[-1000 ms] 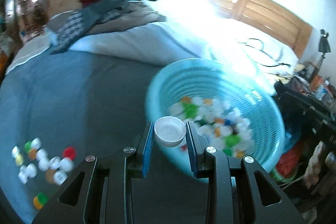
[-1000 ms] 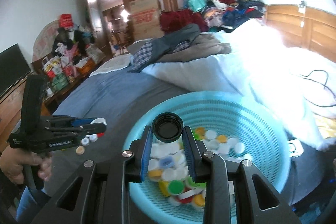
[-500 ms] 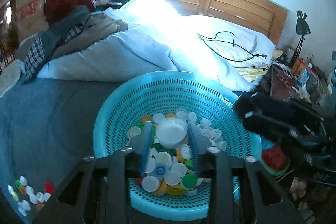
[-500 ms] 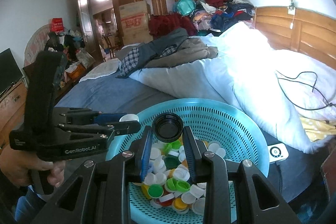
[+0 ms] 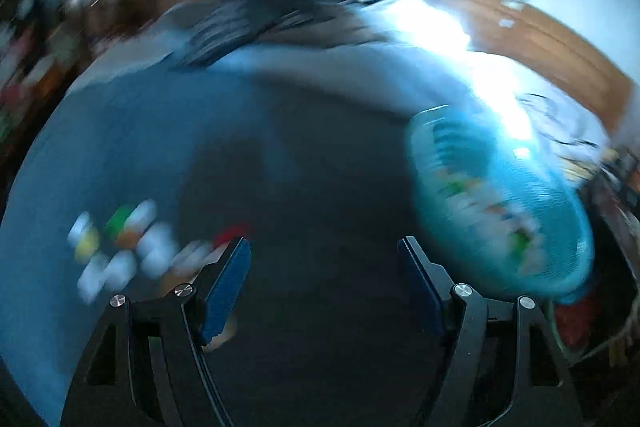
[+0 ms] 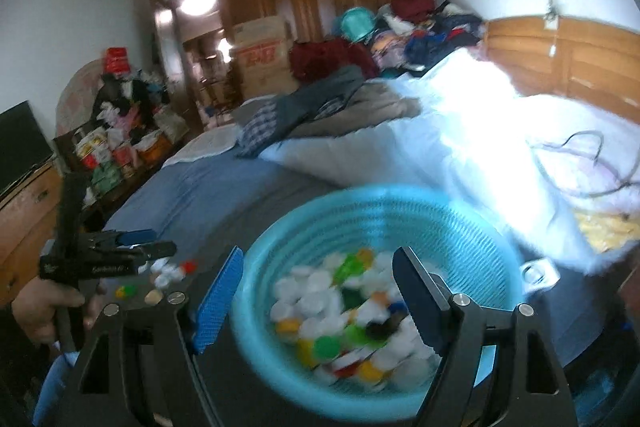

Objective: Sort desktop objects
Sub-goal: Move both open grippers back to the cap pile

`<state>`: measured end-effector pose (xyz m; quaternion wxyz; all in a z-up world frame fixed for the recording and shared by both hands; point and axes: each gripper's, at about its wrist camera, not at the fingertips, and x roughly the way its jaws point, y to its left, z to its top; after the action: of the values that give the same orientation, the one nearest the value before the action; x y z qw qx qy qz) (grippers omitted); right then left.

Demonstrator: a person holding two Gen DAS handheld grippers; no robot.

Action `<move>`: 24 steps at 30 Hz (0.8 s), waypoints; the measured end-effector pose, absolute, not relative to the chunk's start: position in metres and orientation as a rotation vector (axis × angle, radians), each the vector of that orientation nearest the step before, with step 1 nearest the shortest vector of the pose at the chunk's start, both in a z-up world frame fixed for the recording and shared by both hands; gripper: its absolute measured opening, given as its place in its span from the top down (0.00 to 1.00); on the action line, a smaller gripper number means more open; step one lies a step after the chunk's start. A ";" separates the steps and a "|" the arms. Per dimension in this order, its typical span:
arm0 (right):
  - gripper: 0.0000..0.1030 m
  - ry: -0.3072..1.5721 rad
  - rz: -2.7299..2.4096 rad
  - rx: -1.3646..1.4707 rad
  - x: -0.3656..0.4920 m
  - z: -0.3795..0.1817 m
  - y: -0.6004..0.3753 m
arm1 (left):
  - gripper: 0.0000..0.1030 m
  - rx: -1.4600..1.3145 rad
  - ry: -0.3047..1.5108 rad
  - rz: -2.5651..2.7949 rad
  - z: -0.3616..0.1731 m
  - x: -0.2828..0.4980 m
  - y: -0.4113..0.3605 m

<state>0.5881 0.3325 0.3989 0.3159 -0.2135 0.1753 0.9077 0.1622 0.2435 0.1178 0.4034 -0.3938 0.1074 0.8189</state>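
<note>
Now my left gripper has just been opening wide, holding nothing, over the blue bed with loose caps nearby, and my right gripper has just been opening too, empty above the cap-filled basket.

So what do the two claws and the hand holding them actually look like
Both claws are black, angular frames with triangular cut-outs and round silver screws. The right claw has one blue ribbed pad and one dark pad. The left claw has blue pads on both fingers; seen from the right wrist, it has a tall black grip with small white lettering, too blurred to read. No sleeve shows on the hand.
</note>
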 end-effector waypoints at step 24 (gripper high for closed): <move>0.21 0.430 2.497 -1.171 0.476 0.278 0.235 | 0.32 -1.332 0.314 2.345 0.009 -0.038 0.104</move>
<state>0.4760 0.2348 0.2782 0.1745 -0.4130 0.1517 0.8809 -0.0380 0.1041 0.0093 0.2117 -0.4796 0.1132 0.8440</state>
